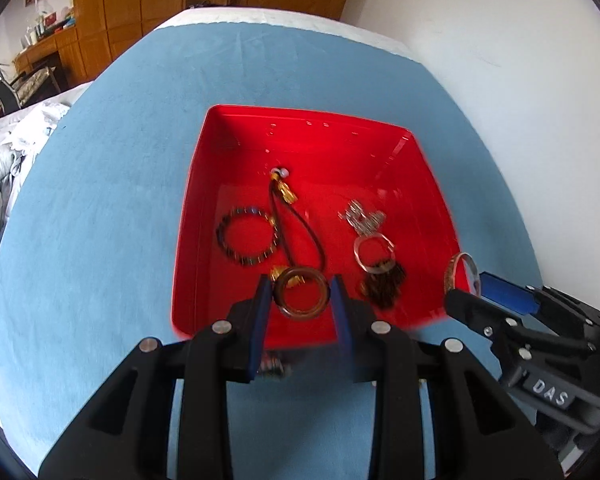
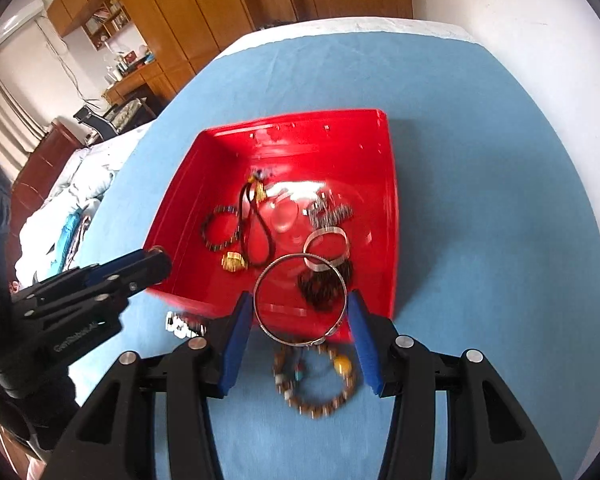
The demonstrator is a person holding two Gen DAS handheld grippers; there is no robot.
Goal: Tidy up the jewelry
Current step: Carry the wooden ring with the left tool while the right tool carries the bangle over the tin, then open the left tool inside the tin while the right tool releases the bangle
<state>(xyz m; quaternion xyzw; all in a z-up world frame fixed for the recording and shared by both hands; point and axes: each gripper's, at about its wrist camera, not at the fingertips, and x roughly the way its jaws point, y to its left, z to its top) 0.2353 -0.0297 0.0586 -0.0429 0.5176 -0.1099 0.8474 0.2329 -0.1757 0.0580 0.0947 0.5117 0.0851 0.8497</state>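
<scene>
A red tray [image 1: 204,184] sits on the blue cloth and holds several jewelry pieces: a dark bead bracelet [image 1: 246,236], a black cord necklace [image 1: 296,220], a silver bangle [image 1: 374,254] and a dark beaded piece [image 1: 384,286]. My left gripper [image 1: 300,292] is shut on a brown ring bangle [image 1: 300,294] above the tray's near edge. My right gripper [image 2: 300,312] is shut on a thin silver bangle [image 2: 300,300] over the tray's [image 2: 172,216] near rim. A wooden bead bracelet [image 2: 316,380] lies on the cloth under my right gripper.
A small silver piece [image 2: 184,326] lies on the blue cloth [image 2: 480,200] by the tray's near left corner. The cloth covers a bed; a white wall is on the right. Wooden wardrobes [image 1: 140,8] and a desk stand beyond.
</scene>
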